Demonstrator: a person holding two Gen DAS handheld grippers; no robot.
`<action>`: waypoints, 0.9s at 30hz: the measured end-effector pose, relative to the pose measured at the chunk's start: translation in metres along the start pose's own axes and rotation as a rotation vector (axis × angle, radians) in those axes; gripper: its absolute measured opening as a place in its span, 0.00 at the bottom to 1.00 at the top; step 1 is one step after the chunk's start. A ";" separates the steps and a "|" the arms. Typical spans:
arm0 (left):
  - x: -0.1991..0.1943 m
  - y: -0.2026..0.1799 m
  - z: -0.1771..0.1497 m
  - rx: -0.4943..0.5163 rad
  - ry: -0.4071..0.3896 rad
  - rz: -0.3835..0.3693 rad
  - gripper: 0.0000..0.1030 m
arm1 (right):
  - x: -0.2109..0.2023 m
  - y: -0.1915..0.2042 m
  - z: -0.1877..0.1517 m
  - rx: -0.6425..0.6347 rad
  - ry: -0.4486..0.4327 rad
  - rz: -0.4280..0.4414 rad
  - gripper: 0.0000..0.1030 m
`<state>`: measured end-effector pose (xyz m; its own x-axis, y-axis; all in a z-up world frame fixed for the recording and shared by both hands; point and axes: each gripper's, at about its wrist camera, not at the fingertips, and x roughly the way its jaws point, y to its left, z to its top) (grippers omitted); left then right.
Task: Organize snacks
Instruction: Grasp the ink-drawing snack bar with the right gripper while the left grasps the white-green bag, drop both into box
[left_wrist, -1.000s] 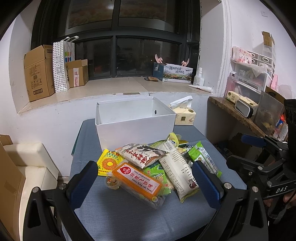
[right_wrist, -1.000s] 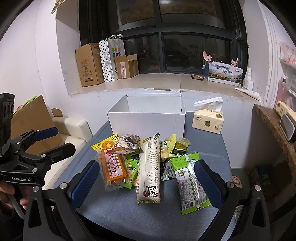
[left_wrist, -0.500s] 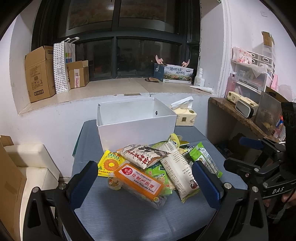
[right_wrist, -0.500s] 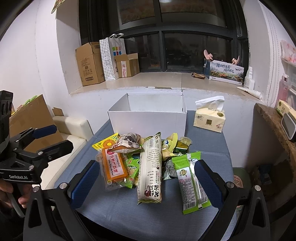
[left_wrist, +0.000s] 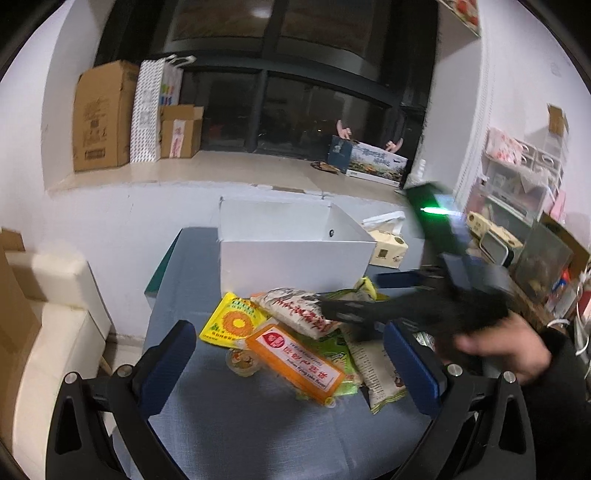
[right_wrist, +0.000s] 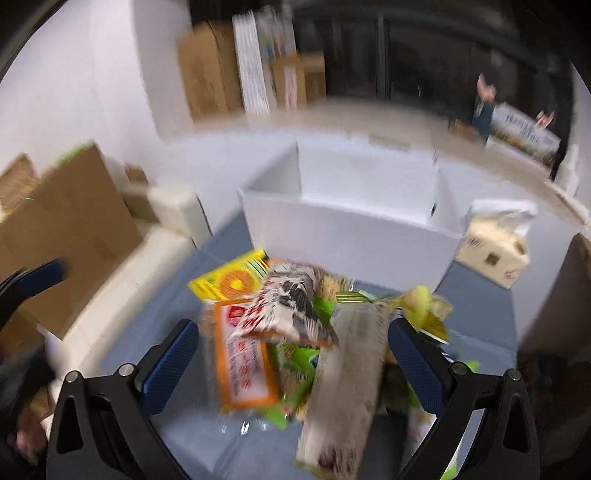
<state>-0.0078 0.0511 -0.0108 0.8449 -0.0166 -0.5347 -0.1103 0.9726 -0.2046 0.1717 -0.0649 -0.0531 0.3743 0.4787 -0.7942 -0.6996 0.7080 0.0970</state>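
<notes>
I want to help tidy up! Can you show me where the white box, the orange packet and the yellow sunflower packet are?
white box (left_wrist: 295, 264), left wrist view, on its front wall.
orange packet (left_wrist: 295, 360), left wrist view, on the middle of its label.
yellow sunflower packet (left_wrist: 233, 322), left wrist view, on the sunflower picture.

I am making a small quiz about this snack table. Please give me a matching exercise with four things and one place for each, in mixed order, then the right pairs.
Things:
1. white box
2. tissue pack
3. yellow sunflower packet
4. cardboard boxes

Places:
A. on the window ledge
B. left edge of the snack pile
C. behind the snack pile
D. right of the white box

Pairs: 1-C, 2-D, 3-B, 4-A
</notes>
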 end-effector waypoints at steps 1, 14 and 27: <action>0.001 0.004 -0.001 -0.009 -0.001 -0.001 1.00 | 0.022 0.002 0.012 0.004 0.052 0.010 1.00; 0.024 0.034 -0.018 -0.048 0.059 -0.001 1.00 | 0.102 0.011 0.014 -0.030 0.263 0.016 0.40; 0.105 -0.055 -0.021 0.084 0.196 -0.117 1.00 | -0.111 -0.079 -0.044 0.207 -0.214 0.046 0.38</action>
<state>0.0765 -0.0093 -0.0727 0.7306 -0.1669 -0.6620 0.0330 0.9771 -0.2100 0.1585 -0.1967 0.0013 0.4804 0.5959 -0.6436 -0.5879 0.7633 0.2679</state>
